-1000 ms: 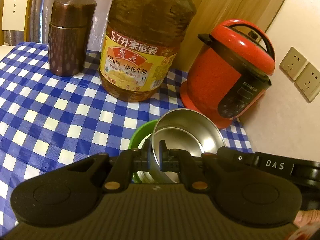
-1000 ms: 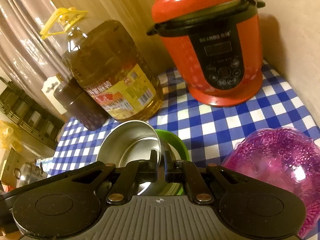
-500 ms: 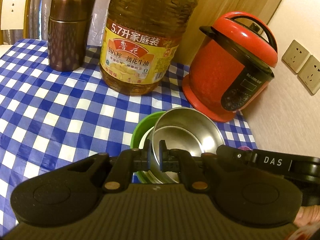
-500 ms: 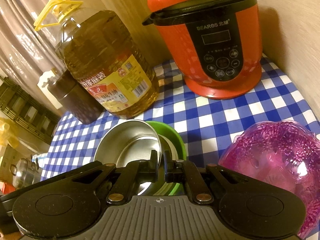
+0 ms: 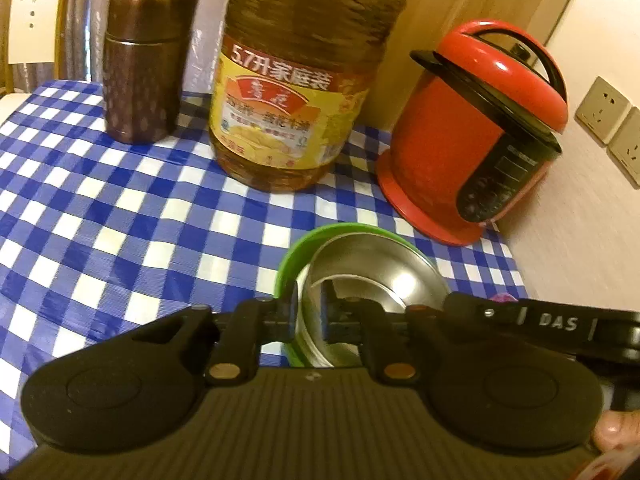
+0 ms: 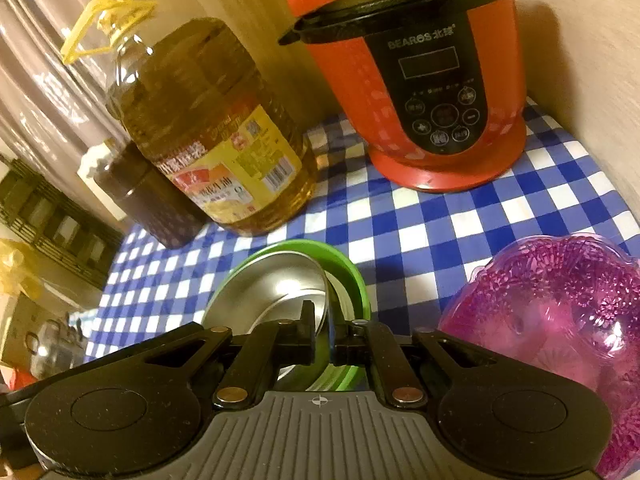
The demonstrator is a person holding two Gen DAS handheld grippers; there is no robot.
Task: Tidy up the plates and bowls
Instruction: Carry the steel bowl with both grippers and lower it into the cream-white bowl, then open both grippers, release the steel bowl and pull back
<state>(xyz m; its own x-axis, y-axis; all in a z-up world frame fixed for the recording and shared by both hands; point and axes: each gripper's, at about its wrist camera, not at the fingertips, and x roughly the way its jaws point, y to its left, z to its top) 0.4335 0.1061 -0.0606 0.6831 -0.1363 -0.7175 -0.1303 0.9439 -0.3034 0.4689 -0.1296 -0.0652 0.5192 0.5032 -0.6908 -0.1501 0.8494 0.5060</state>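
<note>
Left wrist view: the L tongs (image 5: 309,312) point obliquely down at the worktop (image 5: 120,220). Their jaws are opening, w/ the near rim of the steel bowl (image 5: 380,276) between the two pads; the gap looks wider than the thin rim. A fingertip (image 5: 612,434) of the person shows at the tool's back right corner.

Right wrist view: the R tongs (image 6: 324,328) tilt down in similar way. Their jaws are narrow and pinch the opposite side of the steel bowl's rim.

The steel bowl is round, thin-walled, brushed metal w/ bright reflex inside. It sits nested in a green bowl (image 5: 288,264), smooth plastic w/ thick rim, directly in front of both tongs and between them. It leans a little, not fully level w/ the green rim.

Right of the R tongs, near, is a purple bowl (image 6: 560,312): translucent, w/ embossed grainy pattern and wavy edge.

The worktop has a blue-white check cloth, glossy. Beyond the tongs stand:
- a big oil bottle (image 5: 296,92), clear plastic w/ yellow label;
- left of it a brown canister (image 5: 144,68), cylindrical w/ dotted pattern;
- to the right a red cooker (image 5: 460,140), rounded, w/ black panel.
</note>
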